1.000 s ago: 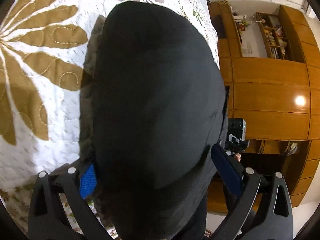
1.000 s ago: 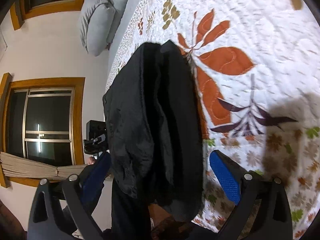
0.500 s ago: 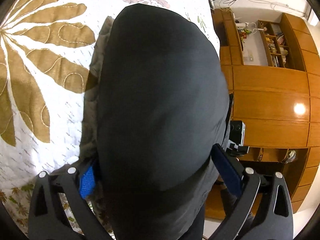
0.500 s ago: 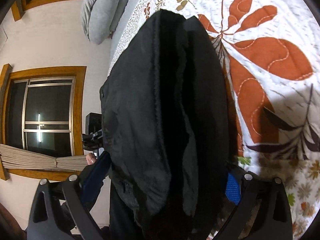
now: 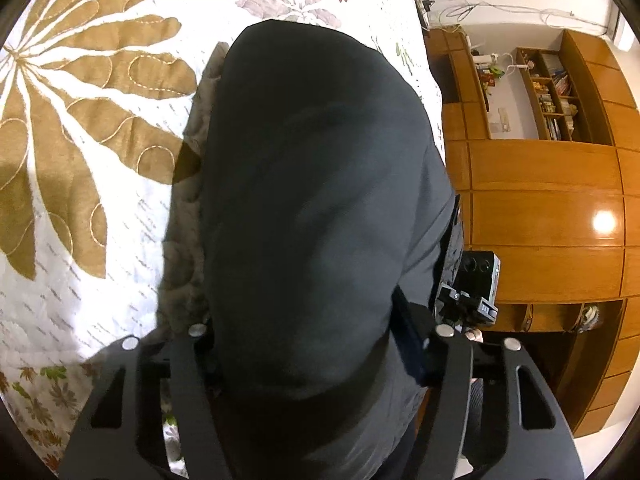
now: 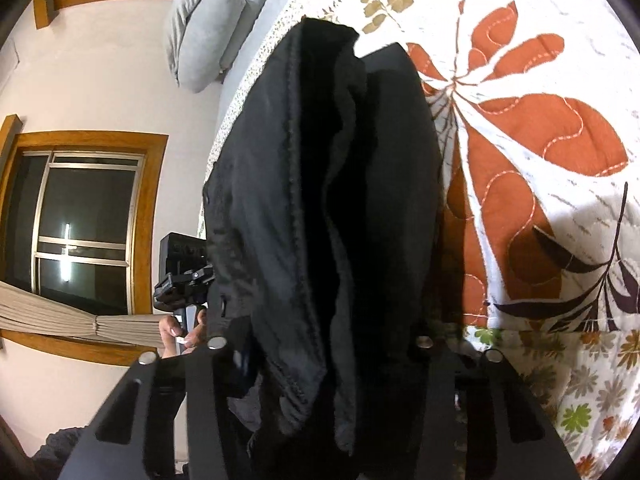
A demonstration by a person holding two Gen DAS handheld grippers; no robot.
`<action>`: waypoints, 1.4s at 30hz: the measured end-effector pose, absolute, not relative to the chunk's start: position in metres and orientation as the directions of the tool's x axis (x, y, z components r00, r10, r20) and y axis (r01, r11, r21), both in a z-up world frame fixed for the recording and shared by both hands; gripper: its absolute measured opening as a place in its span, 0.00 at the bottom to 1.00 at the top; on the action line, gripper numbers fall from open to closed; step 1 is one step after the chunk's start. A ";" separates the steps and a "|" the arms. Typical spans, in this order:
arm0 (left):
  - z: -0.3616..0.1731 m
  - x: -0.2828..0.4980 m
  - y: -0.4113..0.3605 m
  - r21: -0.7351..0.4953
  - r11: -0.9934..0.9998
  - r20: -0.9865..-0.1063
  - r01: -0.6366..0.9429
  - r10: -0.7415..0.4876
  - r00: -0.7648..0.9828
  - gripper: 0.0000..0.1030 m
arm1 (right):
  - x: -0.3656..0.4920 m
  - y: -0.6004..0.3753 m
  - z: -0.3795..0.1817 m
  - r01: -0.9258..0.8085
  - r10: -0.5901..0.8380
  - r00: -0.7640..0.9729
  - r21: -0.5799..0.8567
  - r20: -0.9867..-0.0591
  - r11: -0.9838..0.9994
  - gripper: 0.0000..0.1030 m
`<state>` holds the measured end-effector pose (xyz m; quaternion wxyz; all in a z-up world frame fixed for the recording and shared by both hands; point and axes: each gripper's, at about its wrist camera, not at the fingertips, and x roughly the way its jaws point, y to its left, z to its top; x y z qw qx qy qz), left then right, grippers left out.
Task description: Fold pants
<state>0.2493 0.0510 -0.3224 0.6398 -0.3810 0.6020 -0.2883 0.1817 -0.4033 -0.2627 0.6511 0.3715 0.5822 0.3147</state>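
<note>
Dark pants [image 5: 312, 208] fill the middle of both wrist views, folded into a thick bundle over the quilted bed. In the left wrist view the bundle lies between my left gripper's [image 5: 316, 344] fingers, which have closed on it. In the right wrist view the pants [image 6: 320, 220] show stacked layers and seams, held between my right gripper's [image 6: 320, 356] fingers. Each gripper holds one end of the bundle. The other gripper shows at the far edge of each view [image 5: 476, 276] [image 6: 184, 276]. The fingertips are hidden by cloth.
The bed has a white quilt [image 5: 80, 160] with brown and orange leaf patterns [image 6: 540, 140]. Grey pillows [image 6: 208, 20] lie at the bed's head. A wooden wardrobe and shelves [image 5: 540, 200] stand beside the bed. A window [image 6: 80, 232] is on the other side.
Both grippers have narrowed onto the pants; the blue pads are now mostly hidden by cloth. The bundle has come closer and fills more of each view.
</note>
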 end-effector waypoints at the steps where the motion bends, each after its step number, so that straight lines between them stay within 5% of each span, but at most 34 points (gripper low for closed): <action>1: -0.321 0.249 0.051 -0.834 0.545 -0.552 -0.088 -0.826 0.112 0.56 | 0.181 -0.403 -0.260 0.022 0.840 0.127 0.848 -0.528 0.530 0.43; 19: -0.272 0.277 0.075 -0.815 0.578 -0.574 -0.032 -0.799 0.179 0.44 | 0.208 -0.359 -0.203 -0.074 0.843 0.151 0.845 -0.516 0.530 0.36; 42: -0.276 0.484 0.173 -0.735 0.670 -0.673 -0.108 -0.700 0.239 0.46 | 0.454 -0.221 -0.203 -0.130 0.812 0.103 0.801 -0.575 0.584 0.36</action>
